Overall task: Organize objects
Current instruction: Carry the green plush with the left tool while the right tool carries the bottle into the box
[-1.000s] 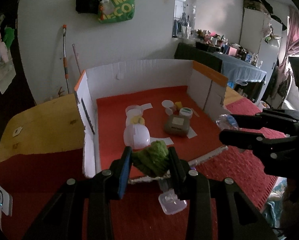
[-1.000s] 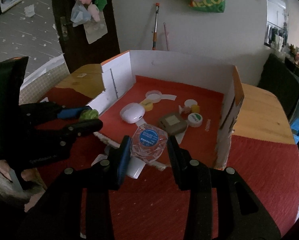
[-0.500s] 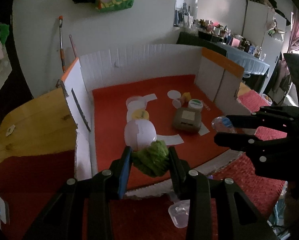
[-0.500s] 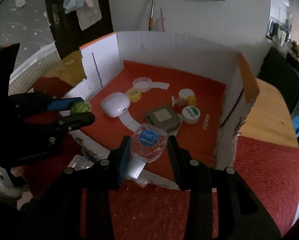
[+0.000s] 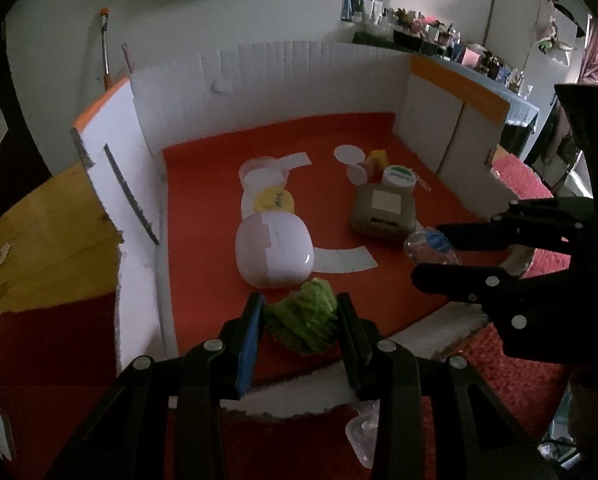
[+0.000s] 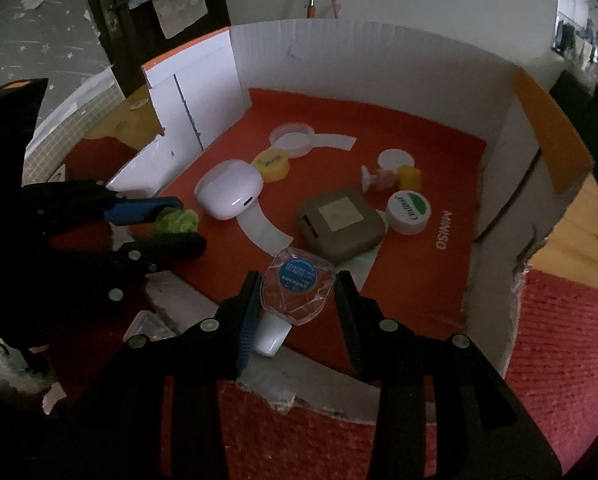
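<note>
My left gripper (image 5: 301, 312) is shut on a crumpled green ball (image 5: 305, 318), held just over the front edge of the red-floored cardboard box (image 5: 283, 68). The right gripper (image 6: 297, 294) is shut on a small clear bottle (image 6: 297, 290) with a blue label and white cap, also above the box's front edge. From the right wrist view the left gripper (image 6: 171, 224) with the green ball (image 6: 177, 220) shows at left; from the left wrist view the right gripper (image 5: 435, 250) and its bottle (image 5: 431, 244) show at right.
In the box lie a white earbud case (image 5: 273, 250), a yellow cap (image 5: 275, 200), a grey-brown square case (image 5: 383, 210), a white-green lid (image 6: 409, 212), a clear round lid (image 6: 293, 140), white paper strips and a few small items. Box walls stand at left, back and right. A clear plastic piece (image 5: 363, 436) lies outside.
Both grippers have moved forward and down toward the box, now tilted more steeply over its front edge. Each keeps its grip on its object.
</note>
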### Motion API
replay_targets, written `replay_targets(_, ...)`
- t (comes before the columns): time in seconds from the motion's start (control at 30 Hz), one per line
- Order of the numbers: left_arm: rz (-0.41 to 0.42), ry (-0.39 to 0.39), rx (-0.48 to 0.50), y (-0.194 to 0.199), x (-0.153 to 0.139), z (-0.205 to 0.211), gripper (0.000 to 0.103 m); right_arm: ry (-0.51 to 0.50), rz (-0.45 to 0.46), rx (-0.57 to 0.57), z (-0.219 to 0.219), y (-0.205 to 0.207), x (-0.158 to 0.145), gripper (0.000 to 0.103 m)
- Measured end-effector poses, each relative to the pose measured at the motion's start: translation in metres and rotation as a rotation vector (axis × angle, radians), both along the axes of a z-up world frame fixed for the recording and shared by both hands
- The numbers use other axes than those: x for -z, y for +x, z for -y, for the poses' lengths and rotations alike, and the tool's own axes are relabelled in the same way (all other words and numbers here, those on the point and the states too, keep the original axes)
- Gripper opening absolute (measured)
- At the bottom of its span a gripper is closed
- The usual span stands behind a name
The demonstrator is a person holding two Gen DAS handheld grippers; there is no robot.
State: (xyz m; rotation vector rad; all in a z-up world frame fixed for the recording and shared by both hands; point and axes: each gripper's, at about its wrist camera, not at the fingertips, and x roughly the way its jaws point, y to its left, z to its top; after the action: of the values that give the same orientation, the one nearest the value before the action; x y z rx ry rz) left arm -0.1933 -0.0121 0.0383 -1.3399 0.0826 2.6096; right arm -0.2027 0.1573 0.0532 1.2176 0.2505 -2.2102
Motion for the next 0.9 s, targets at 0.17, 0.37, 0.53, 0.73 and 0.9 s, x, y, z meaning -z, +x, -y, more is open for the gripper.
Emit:
replay_targets(0.17,0.023,-0.005,0.002,-0.006,0.003,0.0,0.038,0.002,0.02,-0.003,0.002,-0.005,0.005,0.036)
replay_targets(0.37,0.032,0.012,0.005,-0.011,0.003,0.001,0.038,-0.007,0.04,0.004,0.001,-0.012,0.009,0.036)
replay_targets(0.53,0.035,0.014,0.001,-0.012,0.003,0.001,0.038,-0.009,0.049,0.013,-0.001,-0.016,0.008,0.036)
replay_targets(0.73,0.073,0.062,-0.008,-0.018,0.003,0.008,0.038,-0.021,0.065,0.035,-0.008,-0.021,0.008,0.036)
replay_targets(0.9,0.075,0.067,-0.035,-0.025,0.004,0.011,0.038,-0.007,0.056,0.052,-0.009,-0.024,0.007,0.036)
